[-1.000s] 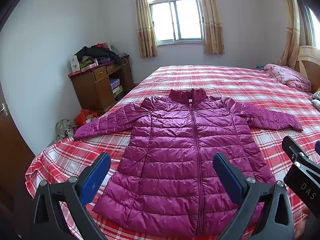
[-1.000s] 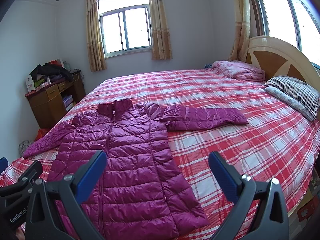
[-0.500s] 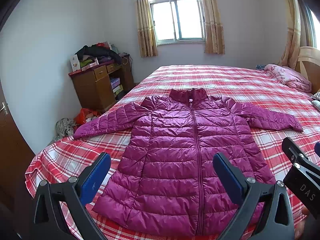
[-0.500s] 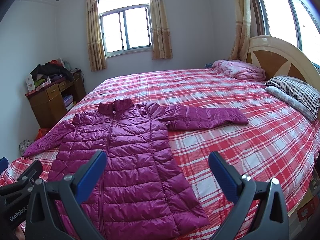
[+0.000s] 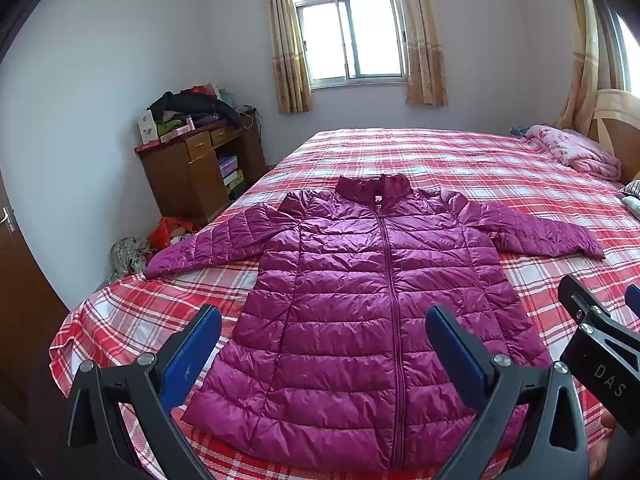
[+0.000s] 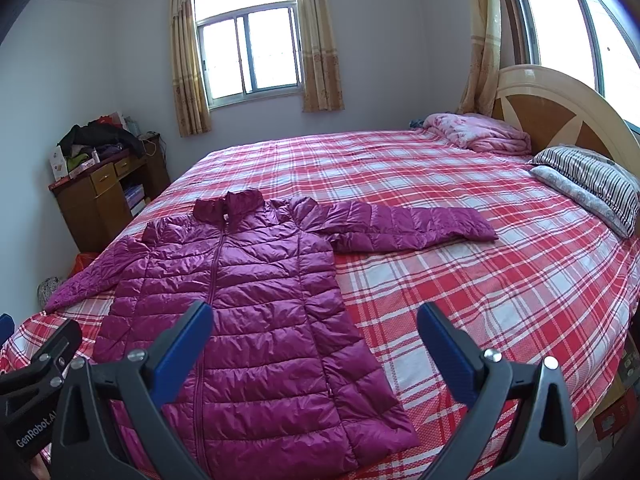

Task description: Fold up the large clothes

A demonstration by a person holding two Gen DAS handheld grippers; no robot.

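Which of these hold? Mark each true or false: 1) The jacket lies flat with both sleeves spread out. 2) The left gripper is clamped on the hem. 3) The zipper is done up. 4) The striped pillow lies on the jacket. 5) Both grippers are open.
1) True. The purple jacket lies face up on the plaid bed, sleeves out to either side.
2) False. The left gripper is open and holds nothing.
3) True. The zipper runs closed from hem to collar.
4) False. The striped pillow lies by the headboard, apart from the jacket.
5) True. The right gripper is open too.
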